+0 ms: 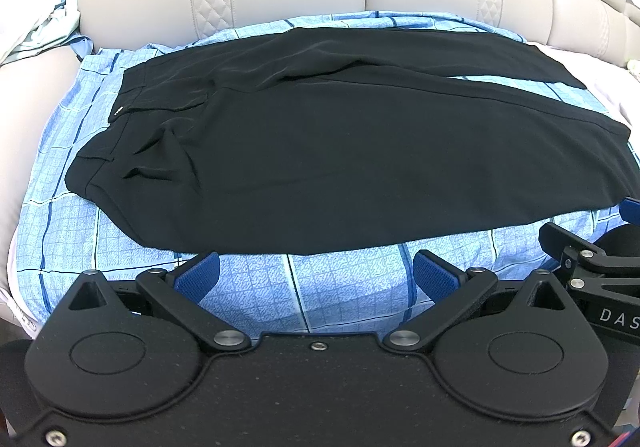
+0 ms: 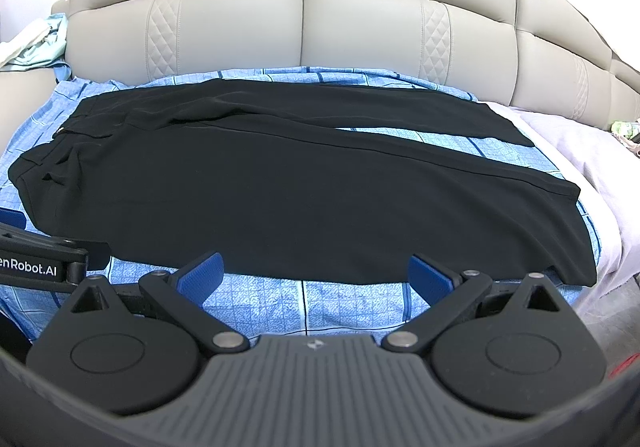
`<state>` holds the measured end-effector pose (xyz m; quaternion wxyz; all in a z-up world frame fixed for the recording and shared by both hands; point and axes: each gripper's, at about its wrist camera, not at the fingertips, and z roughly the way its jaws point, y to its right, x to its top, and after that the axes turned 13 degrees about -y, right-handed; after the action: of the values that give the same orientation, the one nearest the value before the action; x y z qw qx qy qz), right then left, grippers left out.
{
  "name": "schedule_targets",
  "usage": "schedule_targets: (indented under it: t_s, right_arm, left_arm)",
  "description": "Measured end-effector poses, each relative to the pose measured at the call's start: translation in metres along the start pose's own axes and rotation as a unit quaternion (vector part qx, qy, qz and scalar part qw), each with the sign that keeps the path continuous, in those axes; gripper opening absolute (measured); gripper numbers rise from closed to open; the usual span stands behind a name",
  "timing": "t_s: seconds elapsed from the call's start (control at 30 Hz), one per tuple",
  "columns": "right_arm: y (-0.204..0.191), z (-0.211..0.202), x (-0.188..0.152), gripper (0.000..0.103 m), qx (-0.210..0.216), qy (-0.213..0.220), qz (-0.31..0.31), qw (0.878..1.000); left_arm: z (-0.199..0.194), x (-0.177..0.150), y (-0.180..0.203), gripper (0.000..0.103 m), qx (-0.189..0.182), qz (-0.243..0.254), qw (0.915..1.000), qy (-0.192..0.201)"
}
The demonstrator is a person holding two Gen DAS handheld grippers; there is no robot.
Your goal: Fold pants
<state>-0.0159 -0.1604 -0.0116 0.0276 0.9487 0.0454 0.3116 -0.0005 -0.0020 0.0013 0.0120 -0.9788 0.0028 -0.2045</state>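
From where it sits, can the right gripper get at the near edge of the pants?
Probably yes. The right gripper is open, and only bare blue sheet lies between its fingers and the near edge of the pants.

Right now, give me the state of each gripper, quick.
Left gripper: open, holding nothing, short of the pants.
Right gripper: open, holding nothing, at the near edge of the pants.

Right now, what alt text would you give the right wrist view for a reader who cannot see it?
Black pants lie flat and unfolded on a blue checked sheet, waistband at left, legs running right. The right gripper hovers open at their near edge, holding nothing. A beige padded headboard stands behind; part of the left gripper shows at the left edge.
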Motion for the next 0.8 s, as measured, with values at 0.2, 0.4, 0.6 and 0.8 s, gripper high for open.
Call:
schedule_targets:
  t_s: [0.2, 0.4, 0.6, 0.8]
  right_arm:
    - [0.0008, 0.0003, -0.0005, 0.103, -0.001, 0.001, 0.000, 1.000]
    - [0.0040, 0.0012, -0.0012, 0.103, -0.001, 0.002, -0.002, 1.000]
    - [0.0034, 0.0011, -0.0015, 0.103, -0.002, 0.002, -0.003, 1.000]
    - [0.0022, 0.0014, -0.0007, 0.103, -0.005, 0.001, -0.003, 1.000]
  left_arm:
    - [0.0005, -0.0010, -0.0010, 0.103, 0.001, -0.003, 1.0000, 0.000]
    - [0.0003, -0.0011, -0.0010, 0.103, 0.002, -0.003, 1.0000, 0.000]
    - [0.0002, -0.0010, -0.0003, 0.103, 0.002, -0.002, 1.0000, 0.000]
    - [0.0011, -0.0002, 0.0015, 0.103, 0.004, 0.000, 1.0000, -0.002]
